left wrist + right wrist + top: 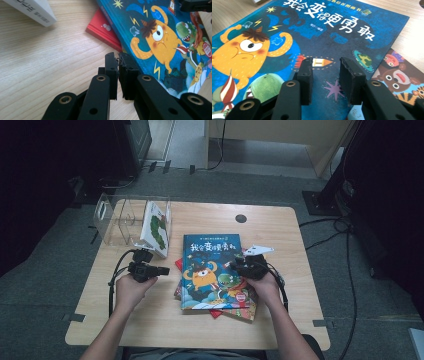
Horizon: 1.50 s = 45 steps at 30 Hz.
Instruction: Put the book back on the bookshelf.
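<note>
The work in hand appears to be filing books into the clear rack [112, 217] at 10 o'clock on the table [150, 320]. One white book [156, 227] already stands upright in the rack's right end. A stack is left at table centre: a blue book [212, 270] on top, a red book [178, 265] showing at its 9 o'clock edge, and a third cover [399, 77] showing at its lower right corner. Judged from this, the job is at an early stage; the rack's other slots look empty.

The blue book lies flat, face up, with an orange one-eyed monster, a green dinosaur and white title characters on the cover. It is thin, wide and glossy.

The left gripper [118, 58] sits low at the stack's 9 o'clock side, jaws together with nothing between them, tips at the blue book's edge. The right gripper [325, 65] hovers over the book's 3 o'clock side, jaws partly apart, nothing clamped. No book is lifted yet.
</note>
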Each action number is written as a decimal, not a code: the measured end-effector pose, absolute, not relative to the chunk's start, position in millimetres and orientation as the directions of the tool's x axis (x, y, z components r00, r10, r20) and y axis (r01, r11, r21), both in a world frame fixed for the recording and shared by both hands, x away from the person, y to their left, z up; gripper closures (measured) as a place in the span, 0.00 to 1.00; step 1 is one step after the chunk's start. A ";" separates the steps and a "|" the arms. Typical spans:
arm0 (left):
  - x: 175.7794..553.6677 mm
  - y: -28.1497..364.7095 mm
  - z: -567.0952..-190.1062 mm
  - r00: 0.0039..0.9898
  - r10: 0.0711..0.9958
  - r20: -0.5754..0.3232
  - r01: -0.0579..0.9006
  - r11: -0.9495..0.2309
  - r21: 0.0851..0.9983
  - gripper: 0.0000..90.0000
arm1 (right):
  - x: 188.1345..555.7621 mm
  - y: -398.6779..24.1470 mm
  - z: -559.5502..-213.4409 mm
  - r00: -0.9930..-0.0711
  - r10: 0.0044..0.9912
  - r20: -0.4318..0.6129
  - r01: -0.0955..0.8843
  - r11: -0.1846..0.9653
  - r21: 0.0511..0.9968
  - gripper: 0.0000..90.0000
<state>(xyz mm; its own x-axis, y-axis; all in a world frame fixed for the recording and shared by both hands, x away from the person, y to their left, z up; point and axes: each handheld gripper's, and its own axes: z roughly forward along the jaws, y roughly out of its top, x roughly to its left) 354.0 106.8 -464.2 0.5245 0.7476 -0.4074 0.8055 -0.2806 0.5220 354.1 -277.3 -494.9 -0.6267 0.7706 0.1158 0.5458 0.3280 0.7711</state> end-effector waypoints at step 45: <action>330.0 67.8 -487.2 0.581 0.706 -0.404 0.786 -0.357 0.505 1.00 | 356.8 -304.9 -500.6 -0.505 0.851 0.143 0.622 0.244 0.744 1.00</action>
<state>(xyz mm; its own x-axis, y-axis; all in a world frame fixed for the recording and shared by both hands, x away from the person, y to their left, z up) 330.0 67.8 -487.2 0.5810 0.7065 -0.4042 0.7858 -0.3573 0.5049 356.8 -304.9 -500.6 -0.5046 0.8514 0.1432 0.6221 0.2436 0.7441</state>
